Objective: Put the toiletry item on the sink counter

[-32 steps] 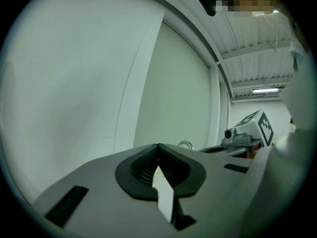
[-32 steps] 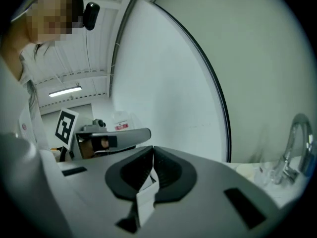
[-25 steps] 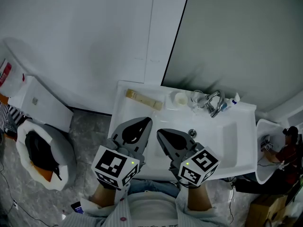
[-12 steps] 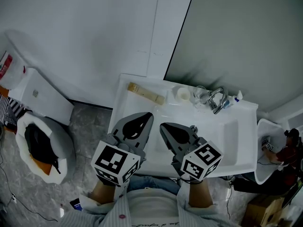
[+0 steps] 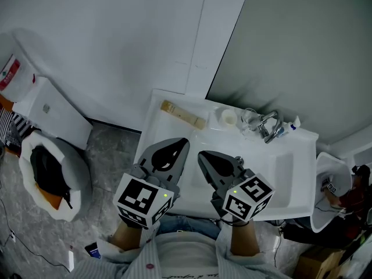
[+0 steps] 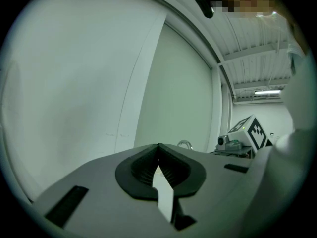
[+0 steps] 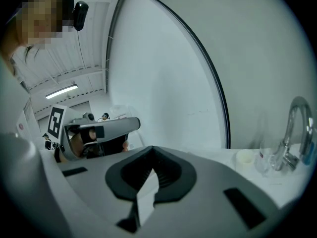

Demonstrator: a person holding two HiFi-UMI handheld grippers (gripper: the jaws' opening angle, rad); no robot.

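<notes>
White surface (image 5: 152, 127); beige box (image 5: 183, 114) at its eleven o'clock. Grey left gripper (image 5: 185, 142) and right gripper (image 5: 201, 154), black-and-white patterned cubes (image 5: 143, 201). Mottled grey floor (image 5: 110, 156).

White wall (image 5: 116, 39) meets grey panel (image 5: 302, 51); a toilet (image 5: 72, 179) stands on mottled grey floor (image 5: 110, 158).

My head camera looks steeply down from close above the left gripper (image 5: 184, 140) and right gripper (image 5: 201, 154), with the sink counter (image 5: 156, 121) just beyond their tips. Each gripper camera rides right behind its own jaws, facing nearly level at the wall (image 5: 116, 51) ahead. All three views share the faucet (image 5: 272, 127), ahead and right of both grippers.
</notes>
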